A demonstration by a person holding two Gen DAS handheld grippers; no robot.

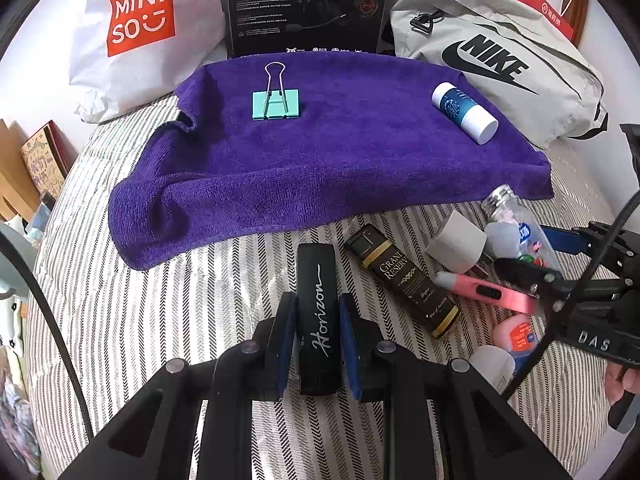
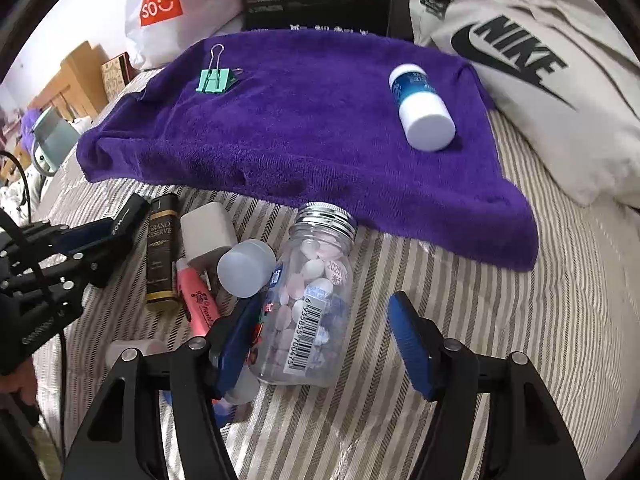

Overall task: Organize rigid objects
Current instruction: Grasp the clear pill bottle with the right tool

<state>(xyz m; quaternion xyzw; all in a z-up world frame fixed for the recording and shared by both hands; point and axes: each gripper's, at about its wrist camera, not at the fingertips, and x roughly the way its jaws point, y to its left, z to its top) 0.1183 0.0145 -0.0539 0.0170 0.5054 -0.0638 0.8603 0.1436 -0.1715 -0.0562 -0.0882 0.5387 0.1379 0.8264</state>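
Left wrist view: left gripper (image 1: 318,344) is clenched on the black Horizon case (image 1: 319,312), pads pressed to its two long sides; the case's long axis runs straight ahead along the fingers, toward the purple towel (image 1: 320,160)
Right wrist view: right gripper (image 2: 320,344) stands part-way apart around the clear pill jar (image 2: 310,304); its left pad looks to be touching the jar's side, though the clutter behind makes that hard to judge; the right pad is clearly off it, so nothing is gripped yet
Jar axis: lying on the striped bedcover (image 2: 520,340), silver lid (image 2: 329,218) pointing away toward the towel's near edge, base nearest the claw; the jaws straddle it across its width
Nearer hand: the right one, by far; the left is busy with its case
Already on the towel: teal binder clip (image 1: 276,104) far left, white and blue bottle (image 1: 464,112) far right
Open room: the towel's middle is bare between those two; right of the jar the bedcover is free
Crowding: left of the jar sit a frosted cap (image 2: 246,268), a pink marker (image 2: 200,304) and a Grand Reserve box (image 2: 162,256); likely to be nudged if the jar rolls that way
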